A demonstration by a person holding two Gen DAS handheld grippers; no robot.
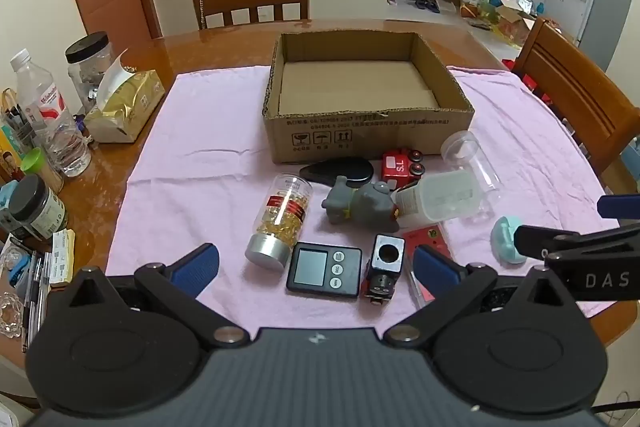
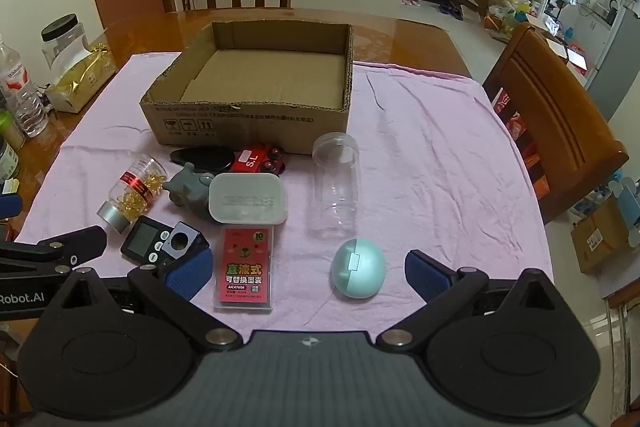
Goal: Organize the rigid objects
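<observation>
Fingers spread, both grippers; red toy car reads "S.L".

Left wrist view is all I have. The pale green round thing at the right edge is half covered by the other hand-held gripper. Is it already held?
Observer: No. The pale green plastic egg lies free on the pink cloth, between the open fingers of the right hand-held gripper, touching neither.
Operator: And the red flat thing behind my own finger?
Observer: A red card in a clear flat plastic case, with a bear face printed on it. It lies flat, left of the egg and apart from it.
Operator: Is the clear jar empty?
Observer: Yes. The clear plastic jar lies on its side without a lid, mouth toward the cardboard box.
</observation>
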